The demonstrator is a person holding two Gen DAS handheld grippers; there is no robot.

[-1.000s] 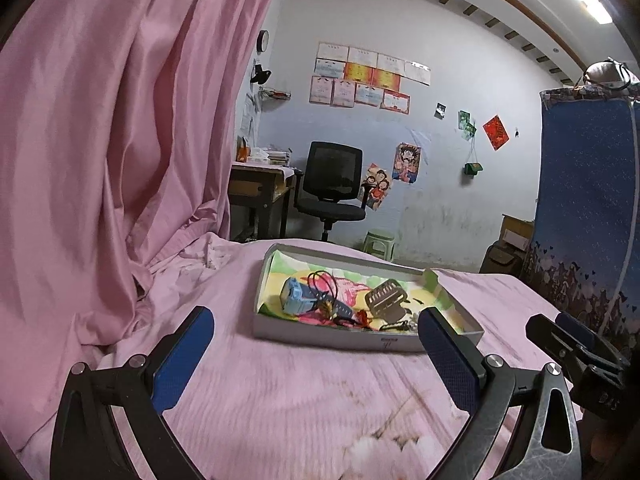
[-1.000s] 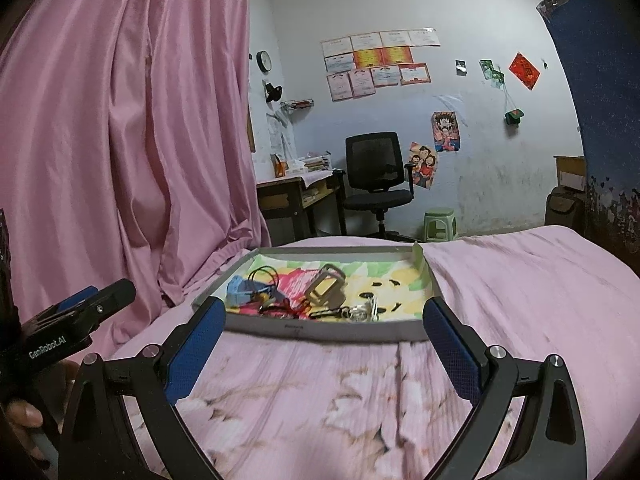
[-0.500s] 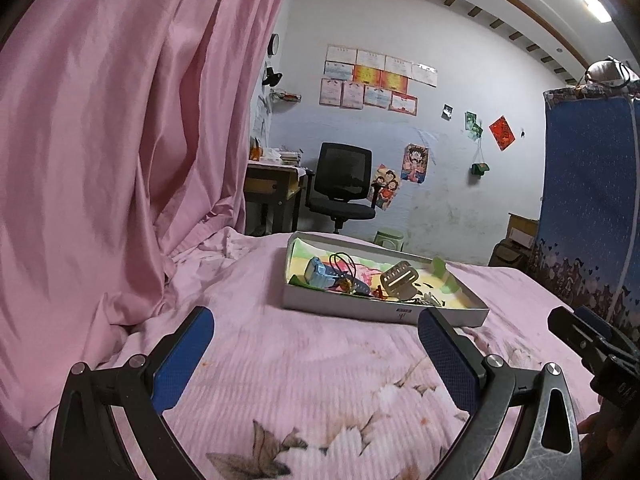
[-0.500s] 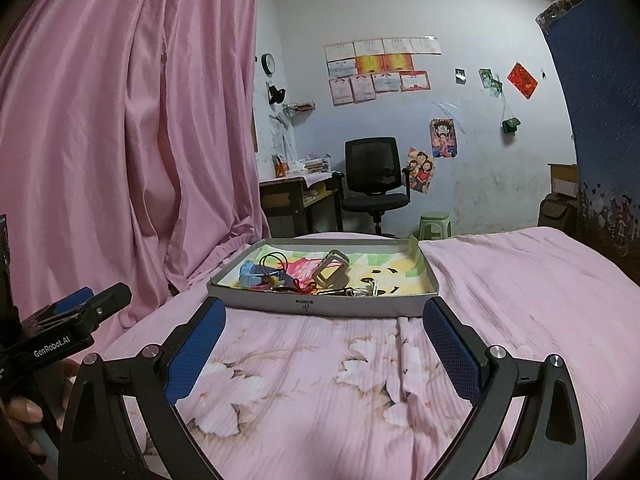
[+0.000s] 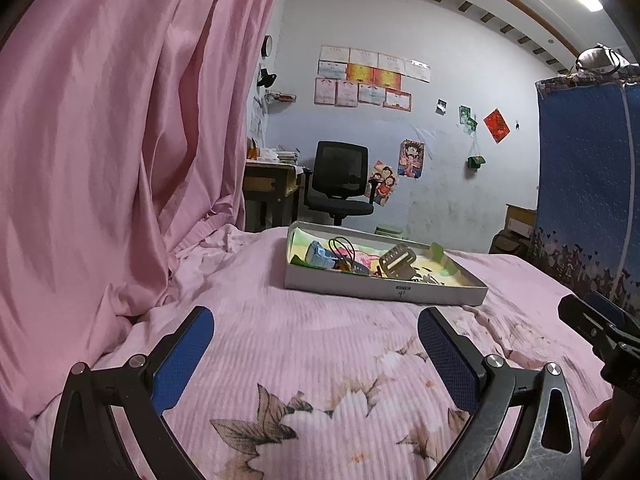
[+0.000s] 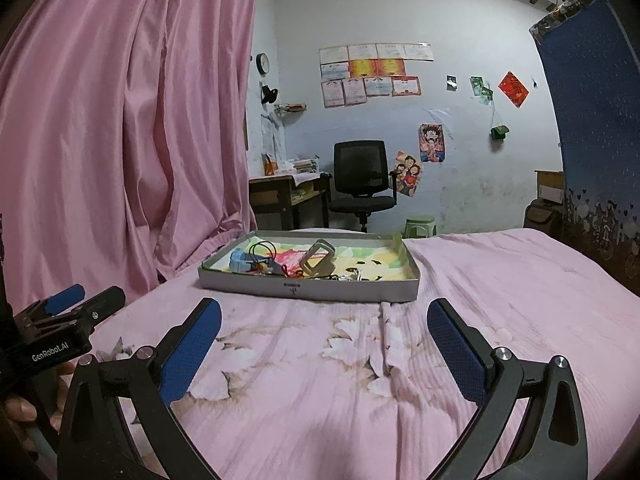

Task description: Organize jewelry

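Jewelry pieces lying jumbled inside shallow grey cardboard tray on pink floral bedsheet, well beyond left gripper, fingers gaping wide. Right-wrist view: tray sitting ahead of right gripper, likewise spread wide, gripping nothing.

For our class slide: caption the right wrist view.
Open right tool faces a tray of jewelry on a pink bed.

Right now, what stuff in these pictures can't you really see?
- Small silver bits in the tray: too small to name, both views.
- Tray floor nearest the cameras: hidden by its front wall.
- Label on that wall: too small to read.
- Right gripper in the left view: cut off by the edge.
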